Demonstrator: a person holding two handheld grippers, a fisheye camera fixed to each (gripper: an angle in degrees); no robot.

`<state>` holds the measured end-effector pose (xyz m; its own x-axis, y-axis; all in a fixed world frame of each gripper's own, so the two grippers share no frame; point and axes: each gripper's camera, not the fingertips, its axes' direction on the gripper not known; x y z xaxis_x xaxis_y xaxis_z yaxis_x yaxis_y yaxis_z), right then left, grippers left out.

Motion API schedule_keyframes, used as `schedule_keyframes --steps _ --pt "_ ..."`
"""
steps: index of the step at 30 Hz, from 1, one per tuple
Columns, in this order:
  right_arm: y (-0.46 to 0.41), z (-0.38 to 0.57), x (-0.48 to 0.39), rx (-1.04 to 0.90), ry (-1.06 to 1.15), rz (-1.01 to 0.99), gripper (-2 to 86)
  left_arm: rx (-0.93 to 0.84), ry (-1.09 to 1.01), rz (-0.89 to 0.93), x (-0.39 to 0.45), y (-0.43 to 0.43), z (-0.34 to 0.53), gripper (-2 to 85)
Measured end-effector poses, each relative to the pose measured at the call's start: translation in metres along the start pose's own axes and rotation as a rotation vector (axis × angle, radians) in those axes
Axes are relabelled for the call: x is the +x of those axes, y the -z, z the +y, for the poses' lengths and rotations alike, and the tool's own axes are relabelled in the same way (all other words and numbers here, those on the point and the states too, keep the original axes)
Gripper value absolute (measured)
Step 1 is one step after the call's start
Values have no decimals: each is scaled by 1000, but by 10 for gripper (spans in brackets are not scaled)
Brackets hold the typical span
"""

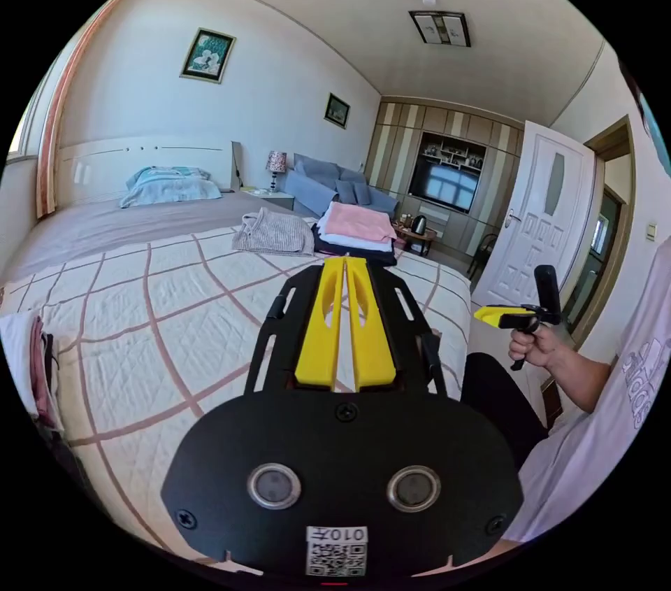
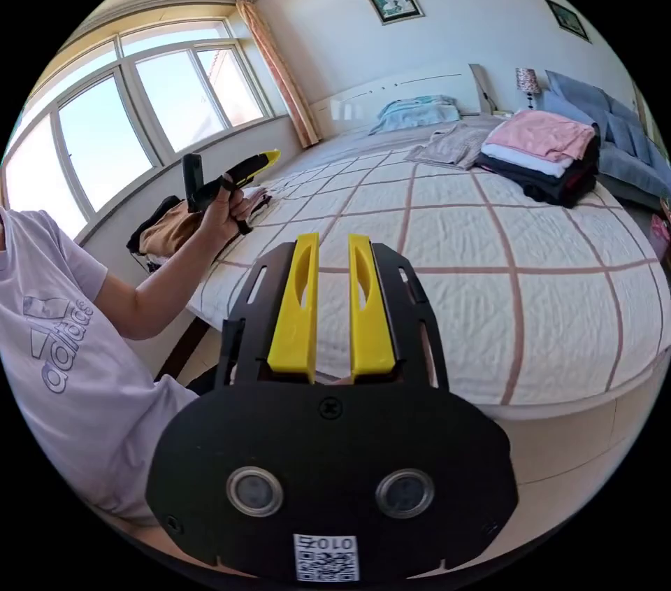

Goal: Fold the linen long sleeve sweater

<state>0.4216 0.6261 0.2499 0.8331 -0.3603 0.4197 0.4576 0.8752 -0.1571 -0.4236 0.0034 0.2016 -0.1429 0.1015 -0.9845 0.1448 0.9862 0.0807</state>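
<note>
A beige-grey knit sweater (image 1: 274,232) (image 2: 454,145) lies in a loose folded heap on the far part of the checked bedspread (image 1: 175,311) (image 2: 559,283), beside a stack of folded clothes. My left gripper (image 1: 344,262) hovers over the near part of the bed, its yellow jaws shut at the tips on nothing. In the right gripper view the left gripper (image 2: 260,163) is held up in a hand by the bed's edge. My right gripper (image 2: 333,240) stands open by a narrow gap, holding nothing. The left gripper view has the right gripper (image 1: 498,315) off the bed's side in a hand.
A stack of folded clothes (image 1: 353,231) (image 2: 542,154) with a pink one on top sits next to the sweater. Loose garments (image 1: 38,367) (image 2: 168,231) are piled at the bed's window side. A pillow (image 1: 168,184) lies at the headboard. The person in a pale T-shirt (image 2: 63,353) is close by.
</note>
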Motion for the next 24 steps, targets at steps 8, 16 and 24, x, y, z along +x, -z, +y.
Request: schedule_keyframes --steps 8,16,24 --pt "-32 -76 38 -154 115 241 142 26 -5 -84 -74 -101 39 -2" --pt "-194 -270 107 -204 224 486 166 153 -34 27 -129 -74 91 -2" --pt "-349 -360 151 -464 262 771 185 293 18 338 -205 -49 116 -2"
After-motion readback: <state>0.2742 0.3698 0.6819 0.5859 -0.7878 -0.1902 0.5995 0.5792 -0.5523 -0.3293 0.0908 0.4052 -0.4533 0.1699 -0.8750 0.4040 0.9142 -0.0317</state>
